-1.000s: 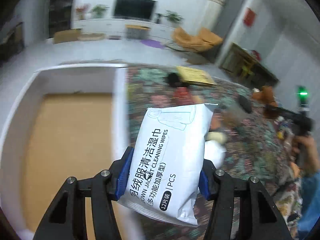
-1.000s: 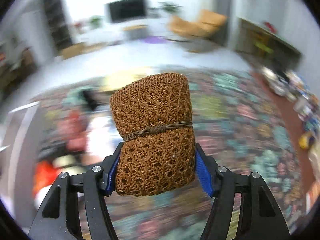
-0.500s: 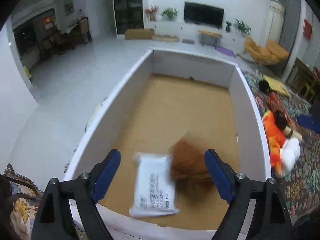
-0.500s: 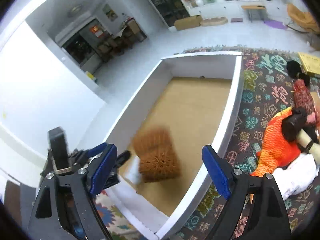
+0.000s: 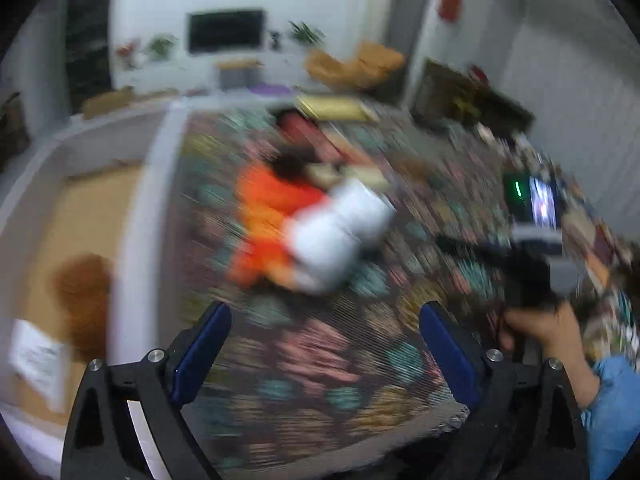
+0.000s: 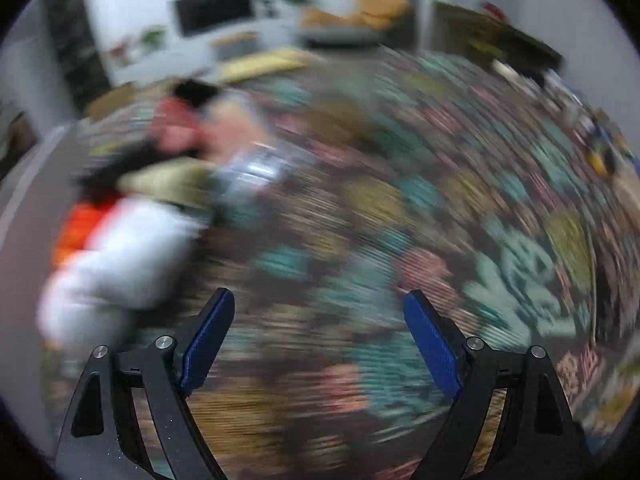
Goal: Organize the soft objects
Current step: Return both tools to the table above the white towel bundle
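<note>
In your left wrist view the box lay left of the rug. The knitted bundle and wipes pack sat inside it, pack nearer you. The soft pile lay on the rug, right of the box wall.

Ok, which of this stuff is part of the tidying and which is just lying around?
Job:
white box, holding brown knit bundle and wipes pack
orange and white soft things on the rug
left gripper, right gripper, both open

Lying about:
patterned rug
TV
orange chair
</note>
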Demonstrator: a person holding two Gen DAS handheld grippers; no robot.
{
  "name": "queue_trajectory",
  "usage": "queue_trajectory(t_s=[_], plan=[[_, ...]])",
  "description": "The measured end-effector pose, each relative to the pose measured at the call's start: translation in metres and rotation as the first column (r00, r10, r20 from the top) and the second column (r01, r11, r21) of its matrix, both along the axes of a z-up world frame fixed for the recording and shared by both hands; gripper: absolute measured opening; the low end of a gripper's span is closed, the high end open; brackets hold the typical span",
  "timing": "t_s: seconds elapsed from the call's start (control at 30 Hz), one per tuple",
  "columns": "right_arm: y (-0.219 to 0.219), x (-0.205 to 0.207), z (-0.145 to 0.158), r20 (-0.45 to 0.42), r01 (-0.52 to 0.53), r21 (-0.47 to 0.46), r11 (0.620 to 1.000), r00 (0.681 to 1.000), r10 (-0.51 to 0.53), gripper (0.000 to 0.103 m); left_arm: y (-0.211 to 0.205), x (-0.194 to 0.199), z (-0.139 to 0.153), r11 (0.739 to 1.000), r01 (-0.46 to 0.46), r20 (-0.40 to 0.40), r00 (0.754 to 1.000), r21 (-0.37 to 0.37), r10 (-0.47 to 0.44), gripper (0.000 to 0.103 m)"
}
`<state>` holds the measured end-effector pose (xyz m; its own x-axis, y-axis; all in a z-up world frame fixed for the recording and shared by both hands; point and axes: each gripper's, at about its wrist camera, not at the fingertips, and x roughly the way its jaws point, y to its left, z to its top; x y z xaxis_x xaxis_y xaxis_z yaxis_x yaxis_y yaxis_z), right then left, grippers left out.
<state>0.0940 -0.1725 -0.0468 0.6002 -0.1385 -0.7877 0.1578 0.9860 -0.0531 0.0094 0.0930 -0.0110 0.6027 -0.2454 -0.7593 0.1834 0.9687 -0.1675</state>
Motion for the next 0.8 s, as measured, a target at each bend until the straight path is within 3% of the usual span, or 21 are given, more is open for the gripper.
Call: queue_trajectory(t_s=[0.1,0.2,0.37,0.43,0.8], plan=[[-0.016,0.009,-0.015,0.003,0.045,-0.024,0.999,0.999,-0.045,0.089,-0.034,0.031,-0.054,0.998,0.022,-0.095,0.995,0.059,-0.016,0.094],[-0.027,0.009,-0.017,0.005,0.070,0.014,0.997,0.998,-0.070,0.090,-0.044,0.051,-0.080,0.988,0.007,-0.086,0.996,0.154,0.006,0.094],[-0.031,0.020,-0.024,0.021,0.083,-0.005,0.997,0.996,-0.083,0.095,-0.043,0.087,-0.094,0.979,-0.008,-0.066,0.998,0.202,0.022,0.095],[-0.030,0.021,-0.022,0.024,0.086,-0.010,0.996,0.996,-0.086,0.095,-0.036,0.098,-0.093,0.986,-0.028,-0.036,0.999,0.162,0.034,0.099],[-0.023,0.010,-0.021,0.032,0.097,-0.011,0.995,0.995,-0.097,0.096,-0.037,0.102,-0.095,0.985,-0.032,-0.024,0.999,0.171,0.037,0.103]])
